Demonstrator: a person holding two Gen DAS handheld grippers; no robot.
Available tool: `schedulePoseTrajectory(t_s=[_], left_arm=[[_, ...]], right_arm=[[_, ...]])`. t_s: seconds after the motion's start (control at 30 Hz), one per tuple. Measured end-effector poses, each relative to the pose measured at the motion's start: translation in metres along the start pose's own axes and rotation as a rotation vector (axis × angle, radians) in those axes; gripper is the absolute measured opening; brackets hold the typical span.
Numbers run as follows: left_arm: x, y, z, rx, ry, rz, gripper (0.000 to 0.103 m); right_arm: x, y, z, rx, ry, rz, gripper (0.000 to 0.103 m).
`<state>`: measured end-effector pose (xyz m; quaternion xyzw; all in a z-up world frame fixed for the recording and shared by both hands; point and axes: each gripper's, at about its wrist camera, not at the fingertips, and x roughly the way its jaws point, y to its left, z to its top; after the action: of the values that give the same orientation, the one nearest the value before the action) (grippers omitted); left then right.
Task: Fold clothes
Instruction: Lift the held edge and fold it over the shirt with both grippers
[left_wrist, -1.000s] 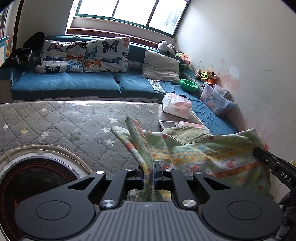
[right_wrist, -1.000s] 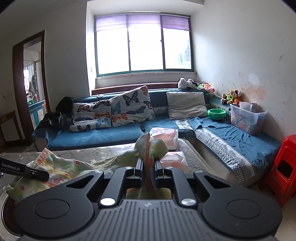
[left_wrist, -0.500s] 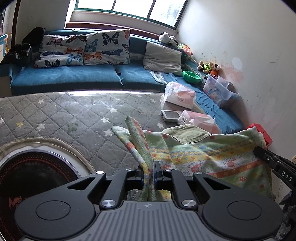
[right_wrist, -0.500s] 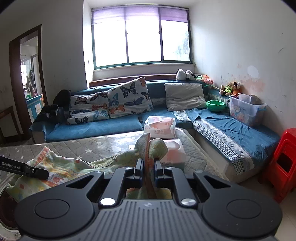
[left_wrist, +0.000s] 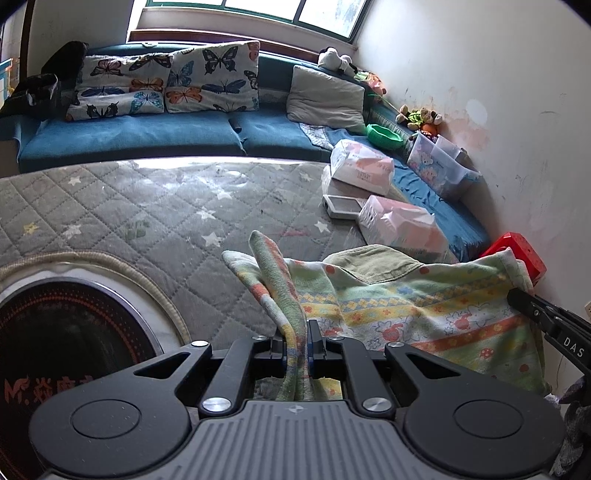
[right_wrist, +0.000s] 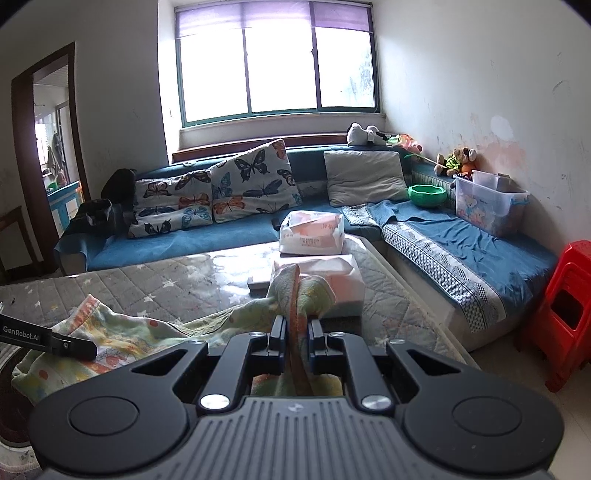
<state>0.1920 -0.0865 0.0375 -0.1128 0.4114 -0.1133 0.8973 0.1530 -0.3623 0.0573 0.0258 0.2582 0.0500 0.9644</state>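
Note:
A pale green printed garment with orange and yellow bands hangs stretched between my two grippers above the grey quilted mat. My left gripper is shut on one bunched corner of it. My right gripper is shut on the other corner, and the cloth sags to the left in the right wrist view. The right gripper's tip shows at the right edge of the left wrist view. The left gripper's tip shows at the left of the right wrist view.
Two pink plastic-wrapped packs and a flat white box lie on the mat's far right. A blue corner sofa with butterfly pillows lines the back and right. A red stool stands at right. A round dark appliance sits at left.
Both grippers have moved forward over the mat with the garment still held between them. The packs and the sofa look closer, and the mat fills more of the left wrist view.

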Motion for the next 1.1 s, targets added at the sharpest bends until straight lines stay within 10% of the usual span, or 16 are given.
schedulePoseTrajectory(t_s=[1.1], left_arm=[[0.025,0.017,-0.025,-0.032,0.096,0.023,0.01]], right_arm=[[0.036,-0.012,-0.029,0.011,0.122,-0.03,0.011]])
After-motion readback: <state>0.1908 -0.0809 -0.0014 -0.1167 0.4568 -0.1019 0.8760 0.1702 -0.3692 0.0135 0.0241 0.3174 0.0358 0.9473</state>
